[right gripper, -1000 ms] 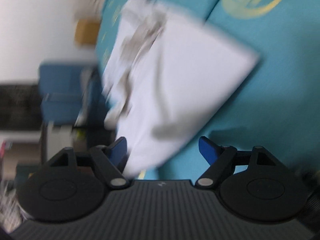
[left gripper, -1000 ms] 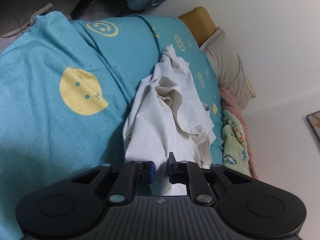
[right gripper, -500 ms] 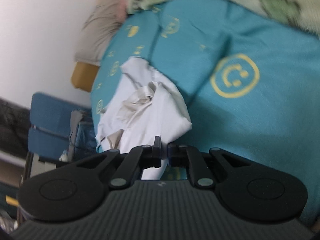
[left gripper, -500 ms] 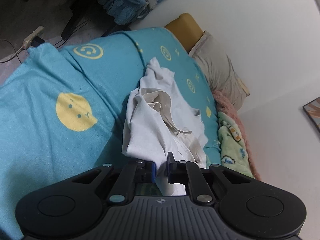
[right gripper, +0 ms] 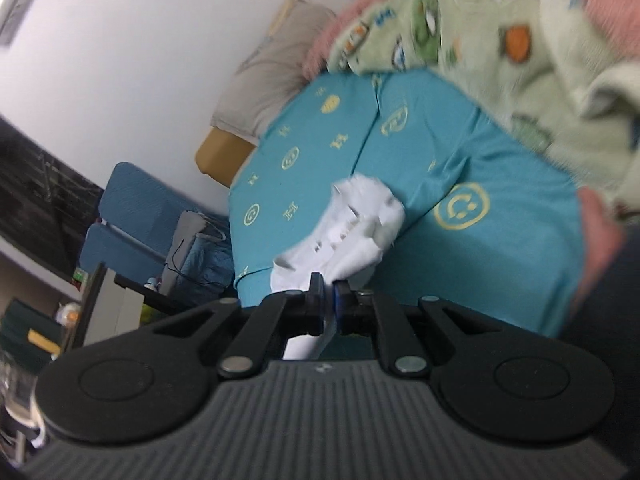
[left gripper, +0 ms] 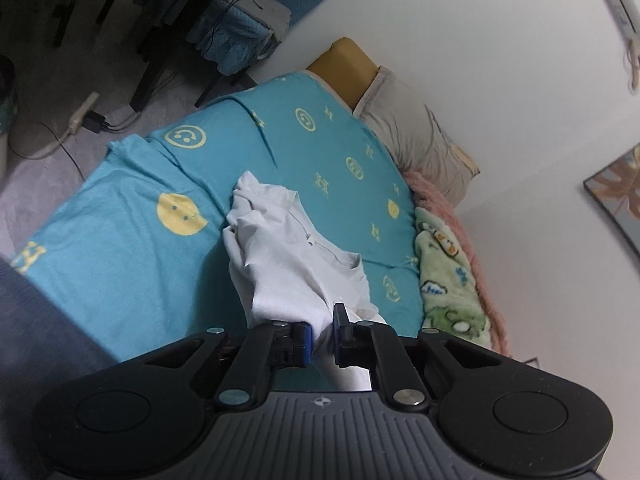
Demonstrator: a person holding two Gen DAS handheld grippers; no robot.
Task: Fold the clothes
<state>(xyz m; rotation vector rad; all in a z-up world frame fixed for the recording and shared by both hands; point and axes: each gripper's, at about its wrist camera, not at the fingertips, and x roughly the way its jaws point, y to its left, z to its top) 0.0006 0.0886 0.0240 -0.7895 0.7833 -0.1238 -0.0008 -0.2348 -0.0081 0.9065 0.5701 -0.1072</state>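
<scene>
A white garment hangs bunched above a teal bedsheet printed with yellow smileys. My left gripper is shut on one edge of the cloth, which rises straight from between its blue pads. In the right wrist view the same white garment trails down from my right gripper, which is shut on another edge of it. The far end of the garment still rests crumpled on the sheet. How the cloth runs between the two grips is hidden.
A green cartoon blanket and a pink fleece lie along the wall side of the bed, with a beige pillow at its head. A blue chair and a power strip with cables stand on the floor beyond.
The right gripper went from open around the garment's edge to shut on it. Both grippers have risen, lifting the garment so it hangs, and the bed looks farther away.
</scene>
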